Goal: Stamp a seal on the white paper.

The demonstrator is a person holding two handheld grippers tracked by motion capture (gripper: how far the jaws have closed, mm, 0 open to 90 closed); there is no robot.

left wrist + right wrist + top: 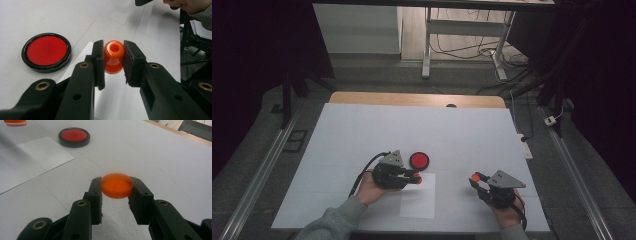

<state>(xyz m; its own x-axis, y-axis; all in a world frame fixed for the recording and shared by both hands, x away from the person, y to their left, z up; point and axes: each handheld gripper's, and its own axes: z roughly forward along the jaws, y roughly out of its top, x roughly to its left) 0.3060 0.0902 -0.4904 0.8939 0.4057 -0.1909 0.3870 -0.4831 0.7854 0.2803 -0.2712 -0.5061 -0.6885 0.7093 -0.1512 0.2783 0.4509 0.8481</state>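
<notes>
The left hand-held gripper clamps an empty orange cup; the right hand-held gripper clamps an orange lid.

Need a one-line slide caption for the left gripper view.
Left gripper clamps an orange stamp over the white paper sheet, red ink pad open beside it.

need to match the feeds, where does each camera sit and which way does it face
High view: above the person's side, facing forward and down on the white table; both forearms and hand-held grippers show.
Left gripper view: along its jaws, clamped on an orange stamp.
Right gripper view: along its jaws, clamped on an orange cap.
Shared: red ink pad, paper sheet.
</notes>
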